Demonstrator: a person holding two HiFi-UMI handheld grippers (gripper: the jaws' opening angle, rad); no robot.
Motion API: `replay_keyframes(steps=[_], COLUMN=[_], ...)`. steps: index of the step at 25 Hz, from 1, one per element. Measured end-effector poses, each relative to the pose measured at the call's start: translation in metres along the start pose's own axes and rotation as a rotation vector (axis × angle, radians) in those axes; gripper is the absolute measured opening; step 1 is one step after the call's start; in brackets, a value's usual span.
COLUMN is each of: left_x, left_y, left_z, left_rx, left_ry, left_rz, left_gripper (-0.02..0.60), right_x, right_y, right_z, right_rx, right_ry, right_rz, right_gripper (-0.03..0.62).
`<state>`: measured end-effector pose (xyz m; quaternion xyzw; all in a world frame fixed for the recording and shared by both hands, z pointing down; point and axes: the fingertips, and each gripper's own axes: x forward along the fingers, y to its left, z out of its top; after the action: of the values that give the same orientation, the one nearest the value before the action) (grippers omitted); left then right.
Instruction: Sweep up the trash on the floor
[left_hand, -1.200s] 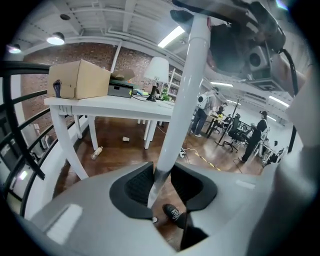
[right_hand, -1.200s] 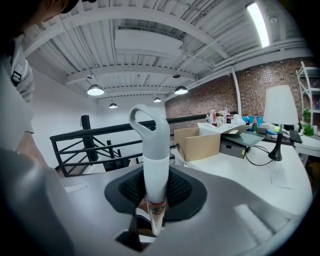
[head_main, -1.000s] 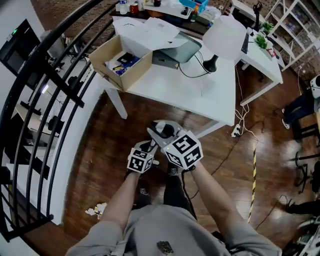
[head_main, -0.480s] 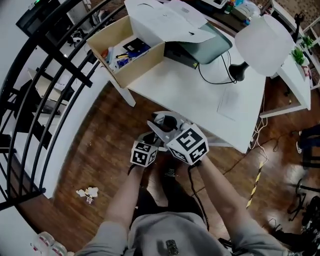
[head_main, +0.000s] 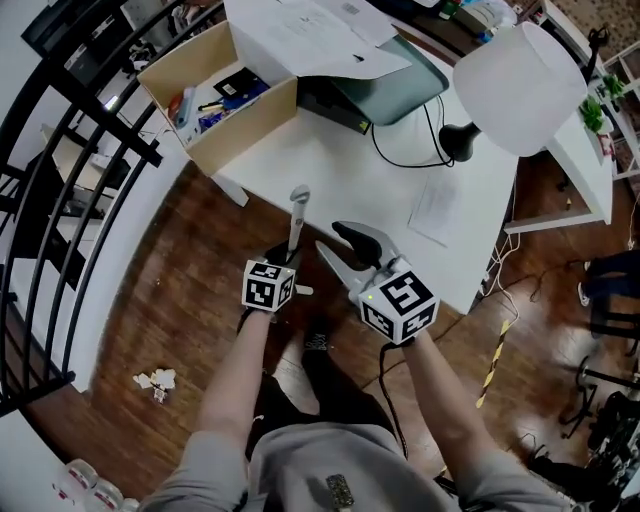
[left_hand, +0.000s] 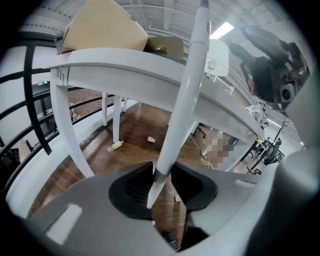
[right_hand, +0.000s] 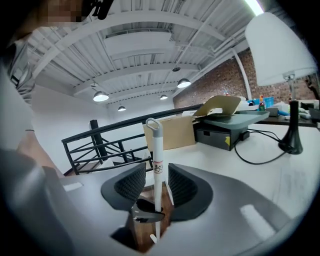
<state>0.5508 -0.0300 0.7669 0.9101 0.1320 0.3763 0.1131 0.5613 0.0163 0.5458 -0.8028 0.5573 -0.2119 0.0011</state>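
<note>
While the person stands beside the white table (head_main: 400, 190), the left gripper (head_main: 287, 258) pinches a thin white stick (head_main: 297, 212) between its two pads. The stick stands nearly upright, and its top has a small loop. It may be the handle of a broom, but its low end is hidden, so I cannot be sure.

The right gripper (head_main: 338, 243) is just beside the left one. Its jaws have just been opening and now stand spread apart. In the right gripper view the stick shows in the gap between the pads (right_hand: 131, 186), but they do not touch it.

The trash (head_main: 154, 380) is a small heap of white scraps on the brown wood floor (head_main: 180, 290). It lies well apart from both grippers, down to the left of the person, near the black railing (head_main: 60, 130).

On the table sit an open cardboard box (head_main: 245, 125) with small things inside and a white lamp (head_main: 520, 90).
</note>
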Motion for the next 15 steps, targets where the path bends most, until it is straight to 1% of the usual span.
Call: replay_keyframes(steps=[3, 6, 7, 8, 12, 15], left_x=[0.01, 0.012, 0.013, 0.013, 0.008, -0.003], left_y=[-0.004, -0.006, -0.008, -0.01, -0.02, -0.021], left_z=[0.003, 0.001, 0.001, 0.001, 0.003, 0.005], left_rx=[0.005, -0.035, -0.049, -0.055, -0.05, -0.064], left_ry=[0.011, 0.001, -0.001, -0.003, -0.012, -0.033], left_rz=[0.008, 0.005, -0.005, -0.016, -0.039, -0.035], left_gripper=[0.118, 0.129, 0.138, 0.166, 0.218, 0.218], right_x=[-0.021, -0.033, -0.035, -0.036, -0.036, -0.032], right_y=[-0.005, -0.009, -0.01, -0.011, -0.013, -0.015], right_z=[-0.005, -0.008, -0.008, -0.007, -0.008, -0.012], right_rx=[0.015, 0.026, 0.029, 0.032, 0.037, 0.038], right_ry=[-0.006, -0.015, -0.018, -0.019, -0.013, 0.007], right_rz=[-0.011, -0.01, -0.009, -0.007, 0.002, 0.004], right_gripper=[0.123, 0.112, 0.108, 0.106, 0.104, 0.103])
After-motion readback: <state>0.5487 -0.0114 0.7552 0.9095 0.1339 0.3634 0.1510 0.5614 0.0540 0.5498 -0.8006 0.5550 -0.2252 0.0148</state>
